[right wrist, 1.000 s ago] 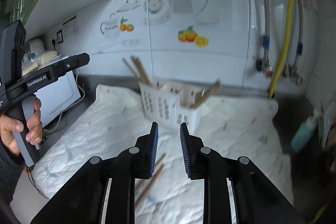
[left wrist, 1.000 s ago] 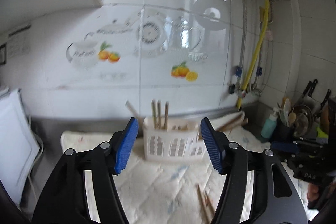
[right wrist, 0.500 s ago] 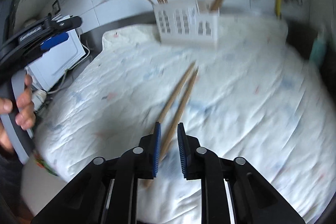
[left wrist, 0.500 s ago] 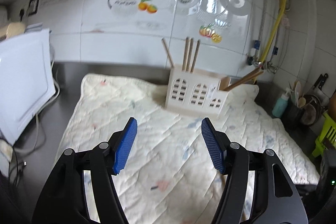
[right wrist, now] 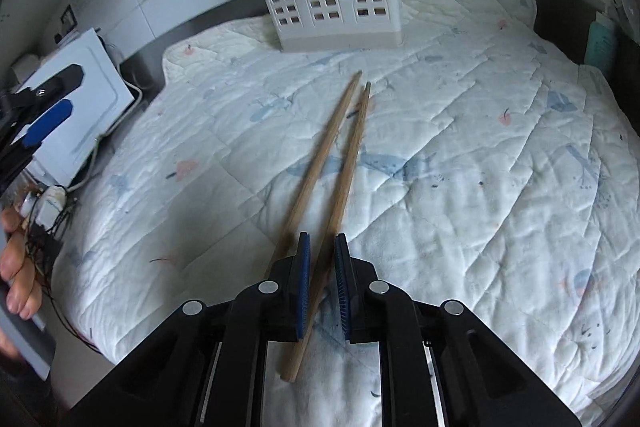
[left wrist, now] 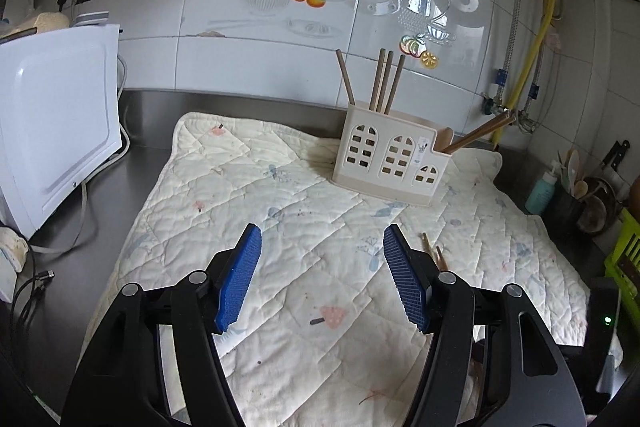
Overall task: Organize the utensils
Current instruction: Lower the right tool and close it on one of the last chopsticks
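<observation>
Two loose wooden chopsticks [right wrist: 340, 151] lie side by side on the quilted mat [right wrist: 480, 147]. My right gripper [right wrist: 320, 259] is low over their near ends, its jaws narrowly apart around the right chopstick; the left chopstick passes under its left finger. The chopstick tips also show in the left wrist view [left wrist: 432, 251]. A white utensil holder [right wrist: 332, 7] stands at the mat's far edge with several chopsticks upright in it; it also shows in the left wrist view [left wrist: 390, 159]. My left gripper [left wrist: 322, 271] is wide open and empty above the mat.
A white appliance [left wrist: 52, 123] with cables stands left of the mat on the steel counter [left wrist: 144, 155]. A teal bottle [left wrist: 540, 191], utensils and a green basket [left wrist: 624, 251] stand at the right. A yellow hose [left wrist: 528, 63] and taps run on the tiled wall.
Both grippers have pulled back and tilted down towards the mat. My right gripper has dropped onto the near ends of the loose chopsticks, and one now sits between its jaws.
</observation>
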The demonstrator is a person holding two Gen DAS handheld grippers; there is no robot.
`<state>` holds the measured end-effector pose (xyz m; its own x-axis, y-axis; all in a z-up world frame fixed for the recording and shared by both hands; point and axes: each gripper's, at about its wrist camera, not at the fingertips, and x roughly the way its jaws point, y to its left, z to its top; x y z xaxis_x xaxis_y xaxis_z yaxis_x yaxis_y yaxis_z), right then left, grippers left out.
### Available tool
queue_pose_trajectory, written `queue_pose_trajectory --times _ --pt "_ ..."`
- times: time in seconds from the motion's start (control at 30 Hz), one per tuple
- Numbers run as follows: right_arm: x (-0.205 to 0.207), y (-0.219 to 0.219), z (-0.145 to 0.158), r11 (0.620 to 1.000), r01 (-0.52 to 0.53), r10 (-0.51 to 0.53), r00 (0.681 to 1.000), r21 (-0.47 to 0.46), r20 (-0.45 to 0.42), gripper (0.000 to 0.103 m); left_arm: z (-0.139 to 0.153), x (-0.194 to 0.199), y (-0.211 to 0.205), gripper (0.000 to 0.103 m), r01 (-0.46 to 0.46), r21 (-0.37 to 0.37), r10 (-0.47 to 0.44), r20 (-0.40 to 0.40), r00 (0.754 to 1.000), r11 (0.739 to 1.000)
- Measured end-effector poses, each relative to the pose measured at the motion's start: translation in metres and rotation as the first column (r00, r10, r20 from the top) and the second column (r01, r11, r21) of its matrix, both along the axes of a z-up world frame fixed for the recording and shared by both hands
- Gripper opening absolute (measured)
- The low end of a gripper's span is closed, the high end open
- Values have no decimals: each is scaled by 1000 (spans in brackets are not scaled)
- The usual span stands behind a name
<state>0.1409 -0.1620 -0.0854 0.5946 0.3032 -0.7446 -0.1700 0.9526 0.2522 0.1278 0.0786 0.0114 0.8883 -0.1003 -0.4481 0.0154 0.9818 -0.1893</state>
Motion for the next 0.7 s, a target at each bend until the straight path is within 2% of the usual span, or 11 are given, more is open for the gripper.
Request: queue_pose_trajectory --times 0.4,0.7 --pt "2 -3 -1 999 39 -39 999 -3 9 8 -22 -4 -24 63 68 12 -68 -53 996 998" --pt "-2 -27 2 997 70 -68 997 -42 48 7 -46 -8 -71 62 212 -24 -213 -128 969 977"
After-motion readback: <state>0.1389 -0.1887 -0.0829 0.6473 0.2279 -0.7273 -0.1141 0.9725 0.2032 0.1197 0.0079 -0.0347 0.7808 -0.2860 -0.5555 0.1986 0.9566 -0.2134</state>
